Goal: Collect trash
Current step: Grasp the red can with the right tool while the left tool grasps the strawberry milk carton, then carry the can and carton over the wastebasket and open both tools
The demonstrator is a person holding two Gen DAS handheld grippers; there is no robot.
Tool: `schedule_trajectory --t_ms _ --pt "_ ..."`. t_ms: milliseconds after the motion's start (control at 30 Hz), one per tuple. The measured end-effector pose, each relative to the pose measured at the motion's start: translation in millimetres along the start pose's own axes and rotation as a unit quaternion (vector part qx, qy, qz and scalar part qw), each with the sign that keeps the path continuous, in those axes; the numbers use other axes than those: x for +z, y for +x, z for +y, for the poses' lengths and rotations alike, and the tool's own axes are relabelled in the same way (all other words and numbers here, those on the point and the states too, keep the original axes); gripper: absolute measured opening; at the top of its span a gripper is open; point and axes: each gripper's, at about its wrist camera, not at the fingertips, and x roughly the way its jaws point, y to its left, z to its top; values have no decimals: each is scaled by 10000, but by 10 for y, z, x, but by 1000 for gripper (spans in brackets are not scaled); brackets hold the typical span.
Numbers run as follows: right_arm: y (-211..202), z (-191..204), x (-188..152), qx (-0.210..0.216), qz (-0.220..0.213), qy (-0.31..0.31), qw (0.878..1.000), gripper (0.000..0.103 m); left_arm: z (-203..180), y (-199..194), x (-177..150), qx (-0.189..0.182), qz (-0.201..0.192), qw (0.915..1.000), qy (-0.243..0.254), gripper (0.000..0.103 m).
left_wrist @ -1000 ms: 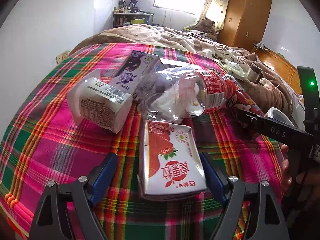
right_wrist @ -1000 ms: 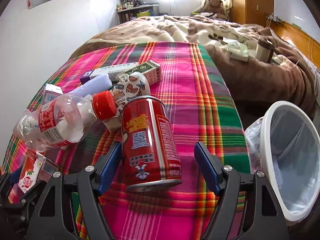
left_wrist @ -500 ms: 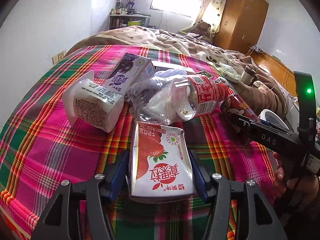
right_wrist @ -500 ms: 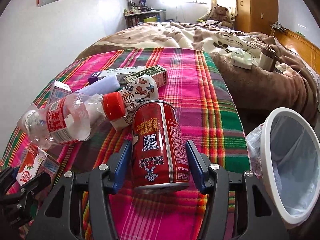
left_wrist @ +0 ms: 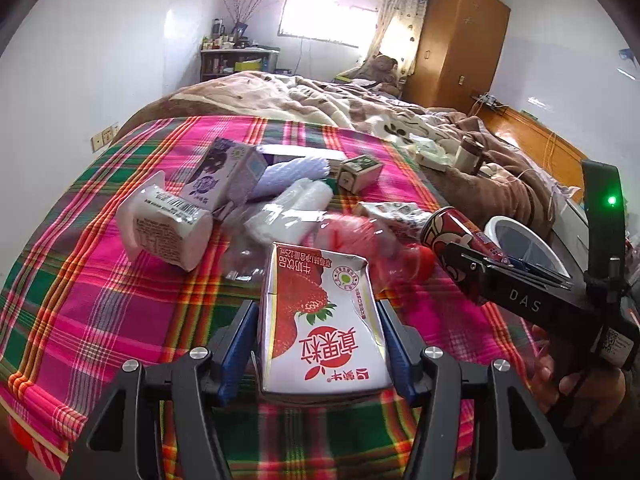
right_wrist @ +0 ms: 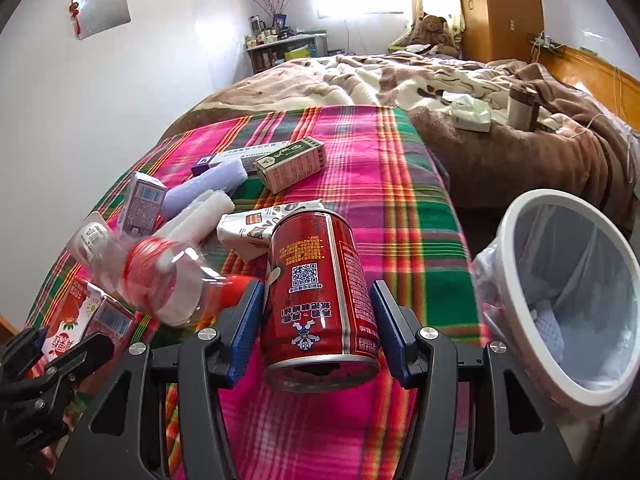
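Observation:
My left gripper [left_wrist: 316, 308] is shut on a strawberry milk carton [left_wrist: 320, 332], held just above the plaid blanket [left_wrist: 120, 312]. In the right wrist view my right gripper [right_wrist: 317, 288] is shut on a red drink can [right_wrist: 316, 320], also lifted off the blanket. That can [left_wrist: 444, 228] shows at the right of the left wrist view. A clear plastic bottle with a red cap [right_wrist: 160, 280] lies blurred between the two grippers. A white bin with a plastic liner [right_wrist: 516, 216] stands beside the bed, to the right of the can.
Other litter lies on the blanket: a white yogurt cup [left_wrist: 164, 224], a purple carton [left_wrist: 220, 172], a green and pink box [right_wrist: 290, 164], a crumpled printed pouch [right_wrist: 256, 228] and pale foam rolls [right_wrist: 208, 188]. A brown quilt [right_wrist: 480, 152] with a tissue box covers the bed behind.
Both grippers closed, the left on the carton and the right on the can, and rose a little with them. The clear bottle shifted and now looks blurred.

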Motion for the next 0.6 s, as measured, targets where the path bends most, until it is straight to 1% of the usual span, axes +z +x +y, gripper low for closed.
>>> schedule_trajectory --t_ms 200,400,600 --pt "-140 -87 -12 -14 -149 94 9998 55 -187 -99 29 -52 -145 9997 198 59" --pt "-281 -180 -16 -8 -309 203 9993 55 -355 -177 100 -203 -277 9988 335 59" --pt "-505 -281 2 -120 -594 228 9979 55 -592 -204 263 -389 -440 9970 509 59"
